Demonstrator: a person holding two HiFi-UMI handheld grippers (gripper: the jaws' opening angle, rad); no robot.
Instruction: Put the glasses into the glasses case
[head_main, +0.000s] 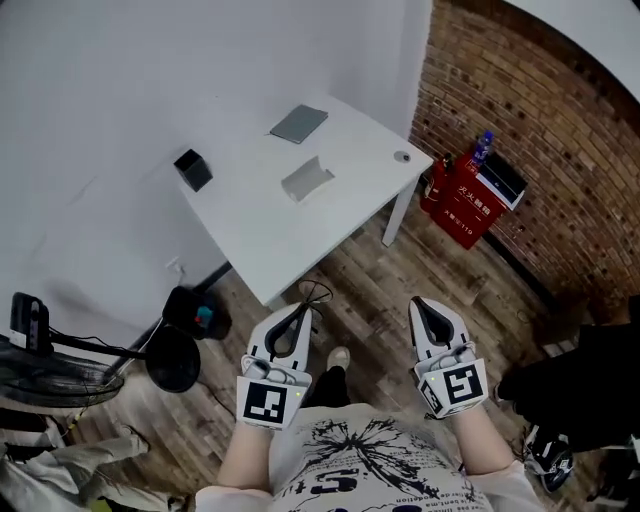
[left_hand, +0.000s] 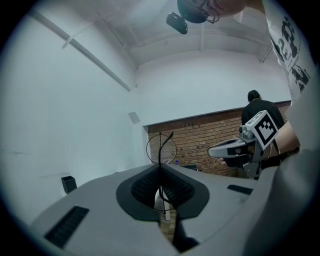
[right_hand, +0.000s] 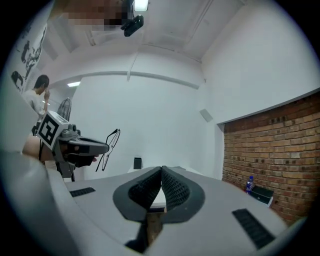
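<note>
L gripper (left_hand: 161, 168): jaws clenched on the glasses (left_hand: 160, 149), which are pinched edge-on between the ribbed pads, one round lens and a temple sticking up past the tips. Glasses are thus held in the air, short of the table (head_main: 258, 232), above wood floor (head_main: 370, 300); nothing else is touched by them. R gripper (right_hand: 161, 172): jaws closed pad to pad, nothing between them, nothing carried. Both grippers are held roughly level, side by side, apart from each other, in front of the person's torso, tips toward the table's near corner. On the table, well apart from both grippers: dark grey flat item (head_main: 299, 123) near the far edge, light grey folded item (head_main: 307, 179) mid-table, black box (head_main: 192, 169) at the left edge, small round obj (head_main: 402, 157) near the right corner. Which grey item is the case can't be told. Brick wall (head_main: 530, 110) is seen to the right, w/ a red box (head_main: 462, 208) and blue bottle (head_main: 483, 147) at its foot. Fan (head_main: 45, 365) and a black round base (head_main: 173, 362) are seen on the floor to the left.
</note>
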